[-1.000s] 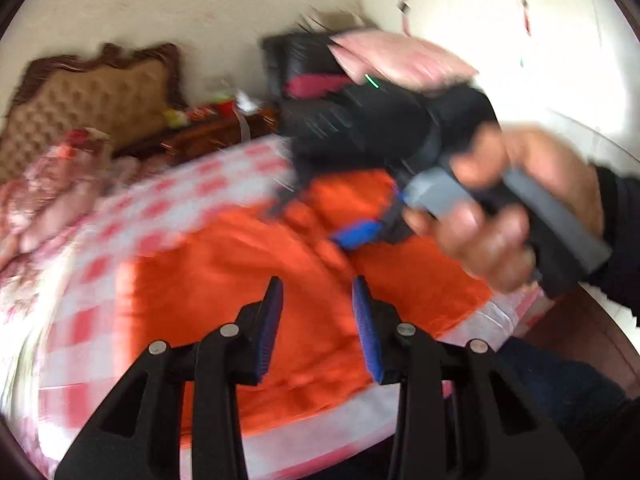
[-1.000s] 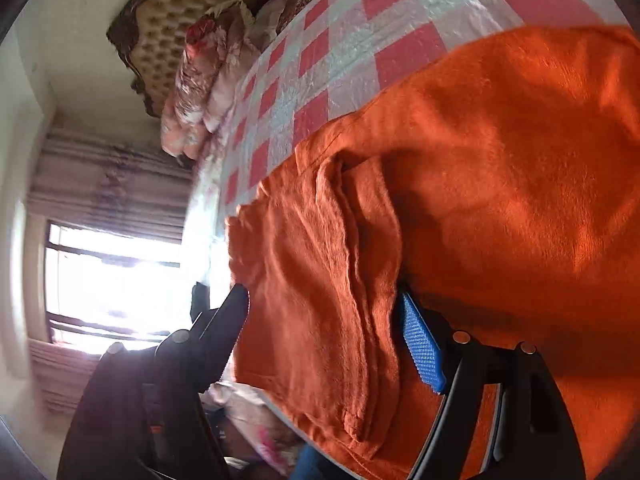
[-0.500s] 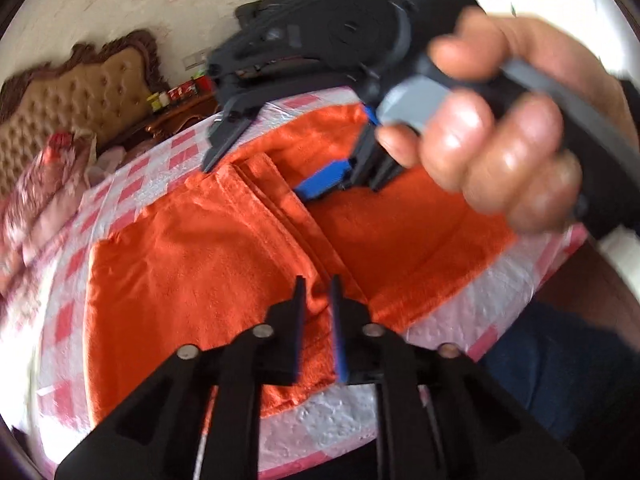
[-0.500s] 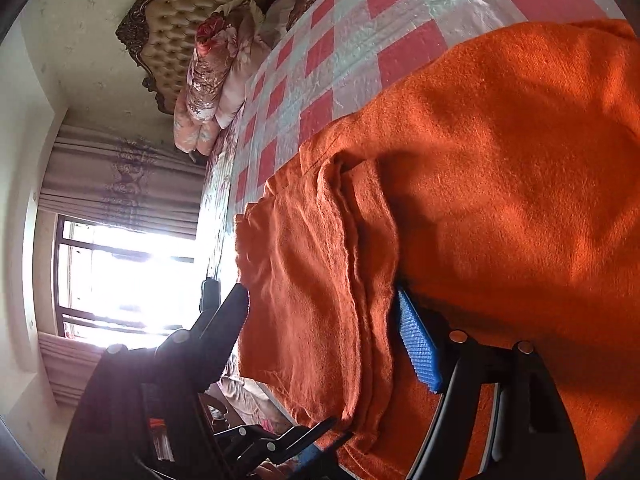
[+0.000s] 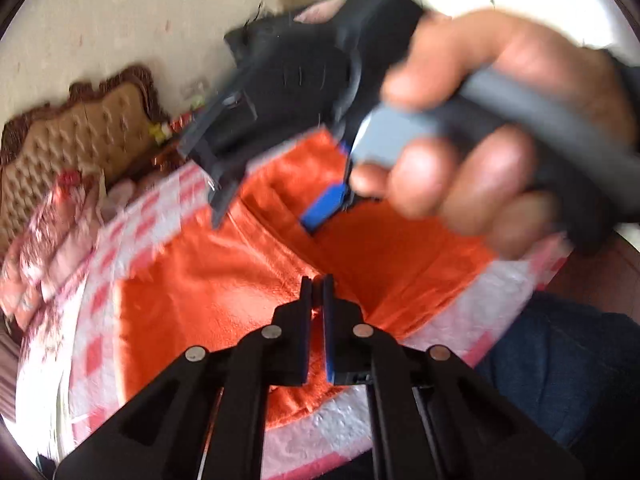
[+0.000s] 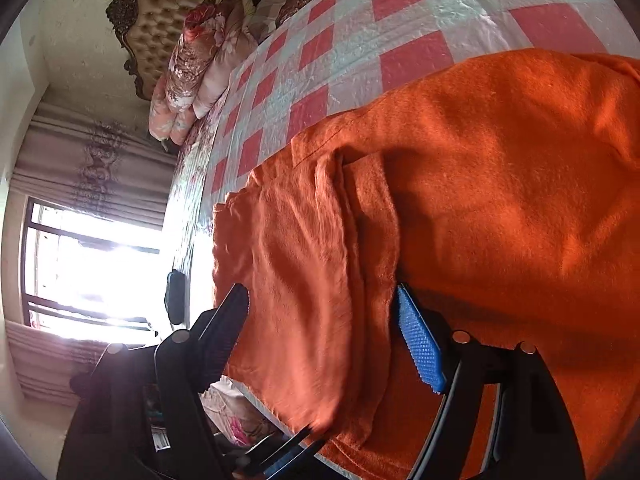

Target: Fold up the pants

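Orange pants (image 5: 208,296) lie spread on a red-and-white checked bedspread (image 5: 100,264); they fill the right wrist view (image 6: 500,184). My left gripper (image 5: 317,280) is shut on a raised fold of the pants near the bed's front edge. My right gripper (image 6: 324,304) is open, its jaws straddling a folded strip of the pants without closing; one blue pad (image 6: 418,344) shows, the cloth's edge lying against it. The right gripper also shows in the left wrist view (image 5: 264,196), held by a hand, above the pants' far part.
A tufted headboard (image 5: 76,136) and flowered pillows (image 6: 200,60) stand at the bed's head. A bright window with curtains (image 6: 88,264) is beyond the bed's side. The person's dark blue leg (image 5: 560,368) is at the bed's front edge.
My left gripper has closed from open onto a fold of the pants and come nearer the cloth. The right gripper stays open around the folded strip, barely shifted.
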The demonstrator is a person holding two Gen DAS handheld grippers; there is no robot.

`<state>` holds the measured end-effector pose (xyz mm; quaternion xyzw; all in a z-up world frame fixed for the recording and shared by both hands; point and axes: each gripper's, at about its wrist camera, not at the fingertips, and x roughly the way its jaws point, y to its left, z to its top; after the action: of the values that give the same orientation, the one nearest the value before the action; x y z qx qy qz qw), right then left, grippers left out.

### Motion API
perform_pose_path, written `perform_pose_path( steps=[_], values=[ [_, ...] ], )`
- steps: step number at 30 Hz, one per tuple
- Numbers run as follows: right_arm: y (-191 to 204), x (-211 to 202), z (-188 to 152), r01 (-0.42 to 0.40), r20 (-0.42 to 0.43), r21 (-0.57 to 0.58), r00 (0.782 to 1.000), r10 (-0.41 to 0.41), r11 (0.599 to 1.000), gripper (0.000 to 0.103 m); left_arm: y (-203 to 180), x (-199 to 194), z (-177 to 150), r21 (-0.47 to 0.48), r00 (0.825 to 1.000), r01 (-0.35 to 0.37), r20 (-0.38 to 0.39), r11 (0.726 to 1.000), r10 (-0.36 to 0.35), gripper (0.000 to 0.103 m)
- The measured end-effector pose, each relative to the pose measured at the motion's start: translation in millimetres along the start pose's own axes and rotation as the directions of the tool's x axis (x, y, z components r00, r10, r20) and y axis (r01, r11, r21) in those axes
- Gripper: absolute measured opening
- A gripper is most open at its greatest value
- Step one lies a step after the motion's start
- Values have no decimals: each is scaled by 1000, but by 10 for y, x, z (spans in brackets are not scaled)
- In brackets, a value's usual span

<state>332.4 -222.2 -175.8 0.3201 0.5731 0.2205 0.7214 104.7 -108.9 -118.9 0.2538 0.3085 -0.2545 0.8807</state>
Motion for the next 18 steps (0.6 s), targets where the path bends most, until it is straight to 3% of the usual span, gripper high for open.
perform_pose_path(
  steps=[3, 5, 7, 8, 9, 10, 11, 12, 14, 18],
  values=[
    [39, 5, 11, 18, 0, -14, 1000, -18, 1000, 73, -134, -12, -58, 54, 999, 31, -15, 998, -31, 5],
    [137, 22, -13, 84, 16, -70, 996, -83, 994, 71, -163, 84, -114, 54, 999, 28, -42, 998, -25, 5],
    [262, 60, -49, 235, 52, -141, 972, -230, 962, 40, -120, 155, -149, 15, 997, 54, -57, 998, -53, 5],
    [283, 77, -57, 279, 64, -157, 960, -273, 947, 33, -97, 164, -144, 16, 997, 56, -52, 998, -55, 7],
    [314, 105, -67, 330, 79, -186, 944, -320, 926, 19, -78, 154, -132, 8, 996, 70, -49, 998, -69, 9],
    [337, 116, -70, 355, 92, -202, 935, -344, 913, 11, -55, 142, -127, -5, 995, 87, -46, 996, -87, 21],
    [349, 115, -79, 368, 105, -209, 930, -353, 906, 9, 19, 87, -119, -46, 992, 121, -39, 992, -123, 31],
    [389, 78, -101, 382, 138, -220, 923, -359, 898, 7, 101, 35, -123, -85, 989, 141, -22, 986, -144, 30],
    [451, 43, -143, 406, 180, -244, 911, -370, 881, 7, 378, -100, -116, -199, 985, 173, 15, 965, -173, 30],
    [457, 116, -211, 436, 179, -264, 899, -400, 861, 7, 1252, -66, -28, -467, 981, 195, 89, 863, -174, 30]
  ],
)
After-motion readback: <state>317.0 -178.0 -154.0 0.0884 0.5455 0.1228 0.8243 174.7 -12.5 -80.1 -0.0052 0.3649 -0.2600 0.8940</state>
